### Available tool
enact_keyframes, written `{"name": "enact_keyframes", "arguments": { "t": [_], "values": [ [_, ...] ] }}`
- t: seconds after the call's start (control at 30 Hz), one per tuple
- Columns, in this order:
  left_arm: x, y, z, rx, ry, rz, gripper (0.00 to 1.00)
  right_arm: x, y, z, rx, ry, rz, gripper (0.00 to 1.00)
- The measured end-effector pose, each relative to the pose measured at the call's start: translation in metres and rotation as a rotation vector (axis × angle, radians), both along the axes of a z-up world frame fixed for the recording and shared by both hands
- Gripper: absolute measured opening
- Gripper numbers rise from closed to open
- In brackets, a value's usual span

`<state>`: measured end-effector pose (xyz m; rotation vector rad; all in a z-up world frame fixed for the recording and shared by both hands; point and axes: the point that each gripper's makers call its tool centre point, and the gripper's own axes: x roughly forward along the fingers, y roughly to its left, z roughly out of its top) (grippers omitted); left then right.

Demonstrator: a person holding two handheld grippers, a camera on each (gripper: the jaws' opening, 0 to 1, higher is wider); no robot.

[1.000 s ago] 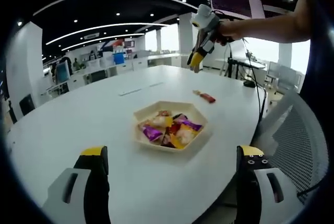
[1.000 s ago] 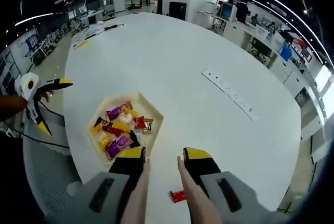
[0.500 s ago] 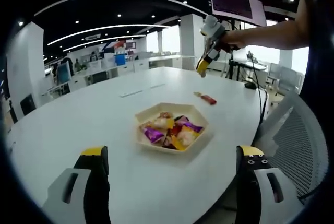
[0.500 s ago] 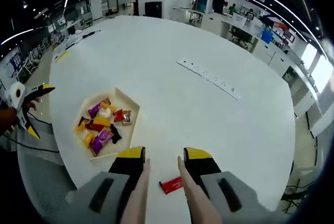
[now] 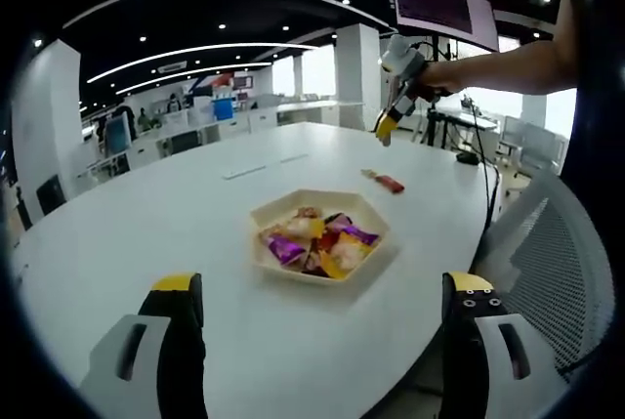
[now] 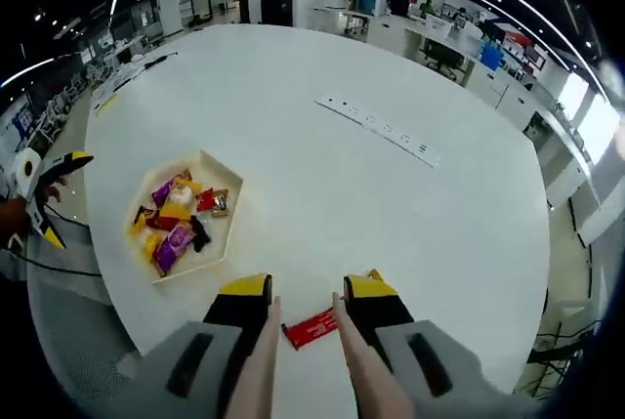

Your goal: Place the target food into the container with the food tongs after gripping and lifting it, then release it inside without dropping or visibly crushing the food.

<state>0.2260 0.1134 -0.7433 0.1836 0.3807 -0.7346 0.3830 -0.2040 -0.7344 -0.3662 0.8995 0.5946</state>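
A red wrapped bar (image 6: pixel 311 326) lies on the white round table (image 6: pixel 322 194), right between the two open arms of the beige food tongs (image 6: pixel 262 360). My right gripper (image 6: pixel 307 290) is shut on those tongs and hovers over the bar; in the left gripper view it (image 5: pixel 389 127) hangs from a hand above the bar (image 5: pixel 389 183). The hexagonal tray (image 5: pixel 266 215) holds several wrapped sweets, and it sits at the left in the right gripper view (image 6: pixel 223 233). My left gripper (image 5: pixel 322 292) is open and holds nothing, near the table edge (image 6: pixel 64 196).
A small yellow-wrapped piece (image 6: pixel 375 274) lies beside the red bar. A long power strip (image 6: pixel 376 129) is set into the table's middle. A mesh office chair (image 5: pixel 547 243) stands at the table's edge. Desks and monitors fill the room beyond.
My right gripper has moved further over the table, so the red bar now sits between the tong arms instead of below them. The left gripper has stayed put.
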Motion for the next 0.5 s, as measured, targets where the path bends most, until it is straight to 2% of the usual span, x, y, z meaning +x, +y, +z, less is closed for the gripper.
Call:
{"name": "enact_keyframes", "arguments": {
  "t": [0.27,0.5],
  "values": [
    [-0.001,0.000,-0.001,0.003,0.006,-0.003,0.99,0.002,-0.009,-0.015,0.007,0.010,-0.047,0.28],
    [-0.001,0.000,-0.003,0.009,0.011,-0.005,1.00,0.003,-0.021,-0.038,0.012,0.023,-0.098,0.29]
  ]
}}
